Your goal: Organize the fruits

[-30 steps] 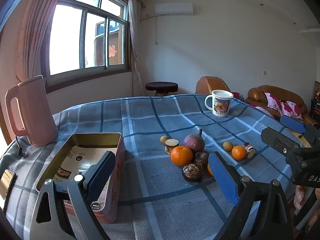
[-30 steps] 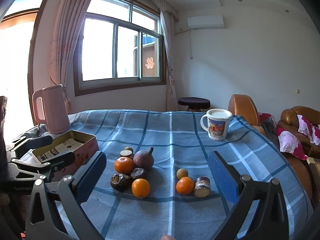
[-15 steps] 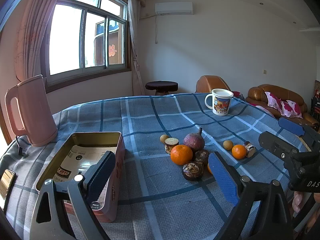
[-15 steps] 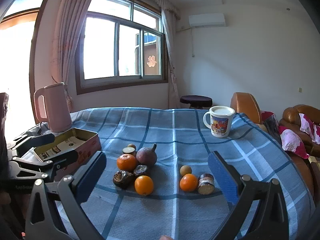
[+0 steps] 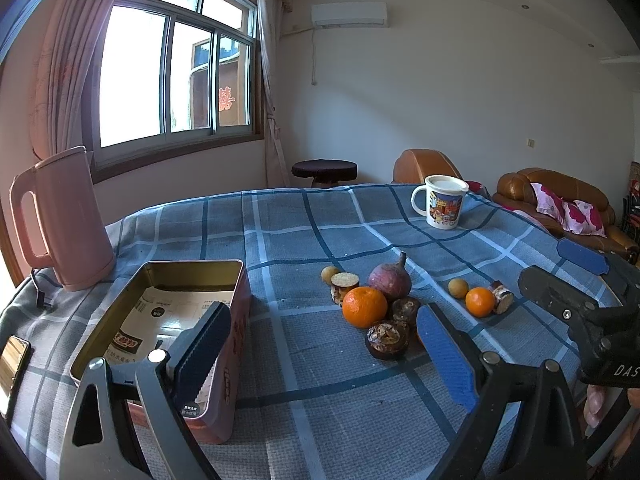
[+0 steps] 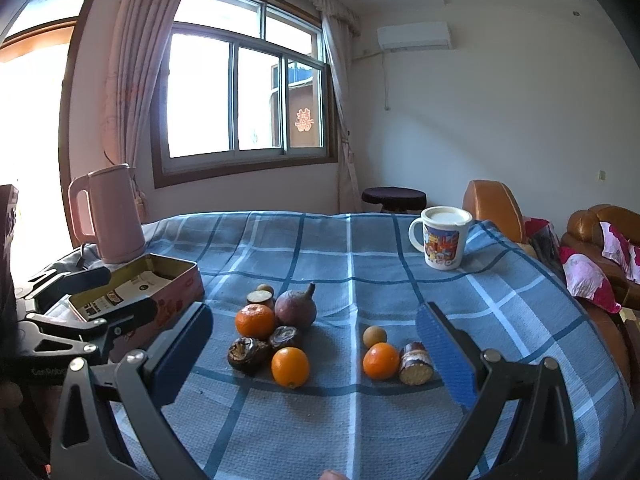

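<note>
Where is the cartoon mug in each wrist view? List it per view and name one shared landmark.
Left wrist: the cartoon mug stands upper right of centre, at the far side of the checked tablecloth.
Right wrist: the mug stands right of centre, at the cloth's far right edge.
Shared landmark: the pink kettle, far left in both.

Bright curtained window [image 6: 244, 100], white walls, air conditioner [image 6: 414, 36], dark stool [image 6: 394, 198], brown sofa [image 5: 560, 200].
</note>
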`<state>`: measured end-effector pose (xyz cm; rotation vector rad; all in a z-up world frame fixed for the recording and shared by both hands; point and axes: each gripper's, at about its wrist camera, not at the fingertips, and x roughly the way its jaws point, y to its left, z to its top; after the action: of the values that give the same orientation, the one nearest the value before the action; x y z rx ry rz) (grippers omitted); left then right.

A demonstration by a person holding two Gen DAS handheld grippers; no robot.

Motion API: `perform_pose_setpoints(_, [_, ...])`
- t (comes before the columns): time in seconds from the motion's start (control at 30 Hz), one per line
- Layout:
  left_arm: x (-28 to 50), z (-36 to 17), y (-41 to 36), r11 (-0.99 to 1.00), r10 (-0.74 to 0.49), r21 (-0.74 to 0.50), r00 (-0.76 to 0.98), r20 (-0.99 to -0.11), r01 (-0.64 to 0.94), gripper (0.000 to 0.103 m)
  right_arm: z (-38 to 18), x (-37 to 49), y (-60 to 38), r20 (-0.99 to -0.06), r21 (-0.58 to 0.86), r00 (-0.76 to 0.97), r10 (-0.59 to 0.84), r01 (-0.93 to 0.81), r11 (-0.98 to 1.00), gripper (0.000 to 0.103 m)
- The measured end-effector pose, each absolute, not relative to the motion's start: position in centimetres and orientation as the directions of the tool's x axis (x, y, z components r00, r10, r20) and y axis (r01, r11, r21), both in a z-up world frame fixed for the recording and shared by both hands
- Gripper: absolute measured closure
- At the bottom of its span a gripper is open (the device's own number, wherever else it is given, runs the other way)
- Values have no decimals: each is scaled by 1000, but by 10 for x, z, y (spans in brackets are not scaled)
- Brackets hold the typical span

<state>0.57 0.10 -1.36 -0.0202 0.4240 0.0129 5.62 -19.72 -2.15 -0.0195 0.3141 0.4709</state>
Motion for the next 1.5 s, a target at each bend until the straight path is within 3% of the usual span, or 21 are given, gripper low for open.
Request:
perform_pose_setpoints(0.3, [18, -28, -1, 1000, -4, -20, 889, -458, -5, 8, -33, 67, -209, -330, 49, 854, 402, -409, 911, 0])
perform_pose_setpoints(0.67, [59, -60, -22, 995, -97, -58, 805, -585, 78, 8, -72, 114, -264, -456, 101, 851, 260, -241, 965, 1])
perform_pose_setpoints(0.73, [66, -63, -28, 995, -99, -44, 791, -603, 91, 8, -77, 120, -269, -475, 103, 841, 258, -237, 966, 3])
perform_pose_setpoints(0.8, [72, -63, -32, 995, -95, -25, 784, -613, 101, 8, -80, 126, -271, -495, 103, 829, 260, -241, 965, 13])
perform_pose_setpoints(0.97, [90, -66, -35, 991, -119, -35, 747, -655, 127, 27, -85, 144, -269, -549, 117, 788, 279, -258, 959, 21])
perform_pose_setpoints(1.13, [102, -72, -33, 985, -171, -99, 702, -691, 143, 35, -91, 162, -263, -607, 143, 732, 308, -281, 949, 32])
perform_pose_setpoints(1.2, [105, -74, -36, 981, -190, -110, 688, -701, 159, 43, -93, 170, -262, -629, 155, 710, 316, -284, 946, 35])
perform_pose_setpoints(1.37, [111, -78, -42, 981, -189, -107, 665, -723, 162, 45, -96, 180, -267, -637, 204, 691, 342, -277, 939, 36])
perform_pose_setpoints(1.5, [114, -81, -38, 981, -194, -129, 652, -733, 146, 49, -97, 177, -274, -627, 268, 666, 404, -302, 915, 44])
